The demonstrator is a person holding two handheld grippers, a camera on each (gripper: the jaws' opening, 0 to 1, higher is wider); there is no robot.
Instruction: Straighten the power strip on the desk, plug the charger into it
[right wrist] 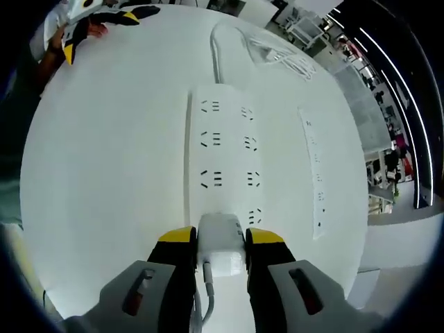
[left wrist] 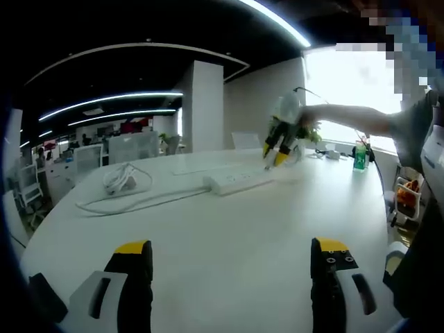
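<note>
A: Where is the power strip (right wrist: 225, 156)?

B: In the right gripper view it lies flat on the white counter (right wrist: 104, 173), running from the tongs toward twelve o'clock, its cord (right wrist: 229, 35) looping off at the far end.

A: And the right tongs (right wrist: 220, 243)?

B: Closed on the white charger (right wrist: 222, 239), which sits at the strip's near end.

A: The left tongs (left wrist: 232, 253)?

B: Spread wide above bare counter, holding nothing. From there the strip (left wrist: 236, 182) lies at twelve o'clock, with the right tongs (left wrist: 277, 156) over its one o'clock end.
</note>
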